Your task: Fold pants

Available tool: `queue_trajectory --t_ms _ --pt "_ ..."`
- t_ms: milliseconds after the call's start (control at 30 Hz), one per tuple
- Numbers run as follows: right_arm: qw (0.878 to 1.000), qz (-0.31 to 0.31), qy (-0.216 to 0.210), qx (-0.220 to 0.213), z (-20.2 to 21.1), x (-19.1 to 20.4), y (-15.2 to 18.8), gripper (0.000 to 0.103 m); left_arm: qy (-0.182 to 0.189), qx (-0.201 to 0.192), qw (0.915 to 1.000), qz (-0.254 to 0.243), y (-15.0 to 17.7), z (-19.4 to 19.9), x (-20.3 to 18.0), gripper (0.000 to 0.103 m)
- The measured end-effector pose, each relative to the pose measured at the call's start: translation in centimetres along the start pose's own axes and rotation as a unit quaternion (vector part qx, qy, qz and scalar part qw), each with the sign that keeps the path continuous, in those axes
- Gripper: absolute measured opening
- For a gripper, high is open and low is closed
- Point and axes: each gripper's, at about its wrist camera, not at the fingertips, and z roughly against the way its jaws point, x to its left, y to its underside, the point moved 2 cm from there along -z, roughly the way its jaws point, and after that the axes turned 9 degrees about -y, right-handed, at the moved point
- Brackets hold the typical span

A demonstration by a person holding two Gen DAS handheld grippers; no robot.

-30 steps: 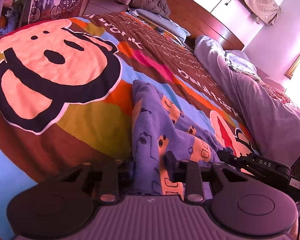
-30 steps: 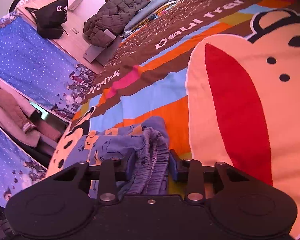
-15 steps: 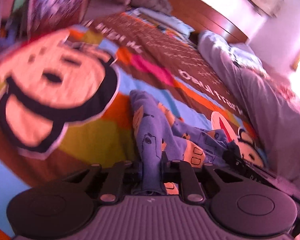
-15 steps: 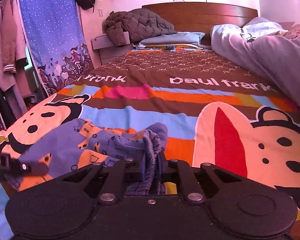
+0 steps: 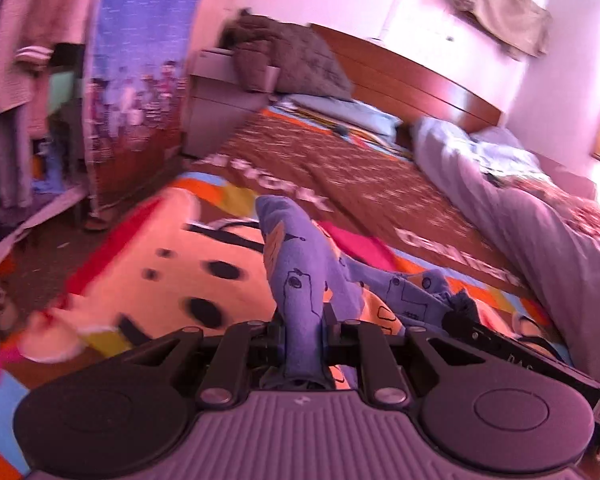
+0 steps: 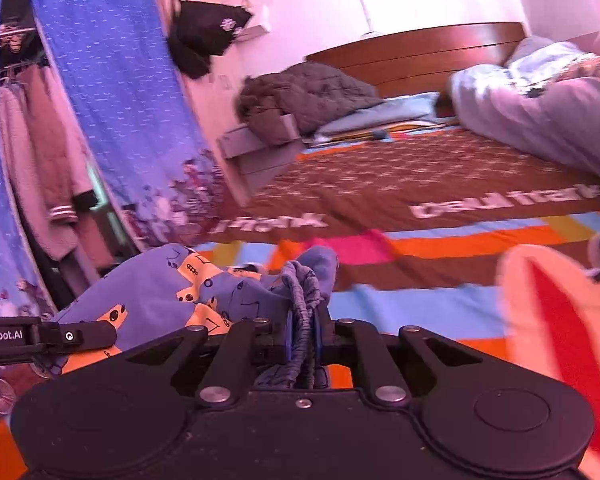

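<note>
Pinching the blue printed pants (image 5: pixel 300 280), the left gripper (image 5: pixel 302 336) had its jaws pressed on a fabric ridge running toward 12 o'clock, while the right gripper (image 6: pixel 302 340) clamped the gathered waistband (image 6: pixel 304 296). The garment hung bunched just above the striped bedspread (image 6: pixel 440 248), sagging toward 9 o'clock in the right view. Both holds probably needed even tension and matched height, so the cloth would spread flat before creasing.

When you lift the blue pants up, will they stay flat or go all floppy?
Probably floppy: the blue pants bunch and sag between the left gripper and right gripper. Likely light, since small pinches hold them. The gathered waistband probably won't slip.
</note>
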Motion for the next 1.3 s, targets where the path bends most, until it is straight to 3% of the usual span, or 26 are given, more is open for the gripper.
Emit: queue_trajectory --t_ms 67,200,267,367,433,633,1067,1133,1233,1300 --pt "1.000 -0.002 -0.021 0.011 -2.4 1.6 0.2 0.010 -0.023 0.016 0.9996 0.005 -0.4 -0.9 2.4 0.017" --pt "0.997 -0.020 -0.047 0.055 -7.7 3.6 2.0 0.010 -0.074 0.087 0.9930 0.029 0.8 -4.8 7.5 0.018" --pt "0.995 -0.022 -0.034 0.094 -10.5 4.0 4.1 0.013 -0.056 0.106 0.9903 0.069 2.5 -6.3 9.9 0.023" --pt "0.996 -0.018 -0.023 0.084 -11.4 3.7 5.9 0.018 -0.007 0.079 0.9885 0.129 4.0 -6.1 12.1 0.025" --pt "0.995 -0.046 -0.024 0.081 -11.3 2.8 5.8 0.031 0.005 0.080 0.9854 0.151 4.2 -6.1 12.8 0.027" --pt "0.993 -0.079 -0.037 0.073 -11.2 1.6 6.3 0.036 -0.008 0.069 0.9903 0.120 4.5 -5.5 11.9 0.029" --pt "0.994 -0.088 -0.029 0.061 -10.2 0.8 6.7 0.055 -0.003 0.066 0.9898 0.126 4.3 -6.3 12.2 0.035" --pt "0.994 -0.089 -0.033 0.061 -10.2 0.8 6.7 0.060 0.001 0.066 0.9900 0.125 4.3 -6.3 12.2 0.039" --pt "0.994 -0.086 -0.041 0.056 -9.9 1.1 6.4 0.084 0.019 0.063 0.9911 0.115 4.3 -6.2 11.8 0.060" --pt "0.995 -0.084 -0.023 0.058 -9.3 1.6 5.8 0.097 0.038 0.066 0.9926 0.095 4.2 -6.0 11.3 0.085"
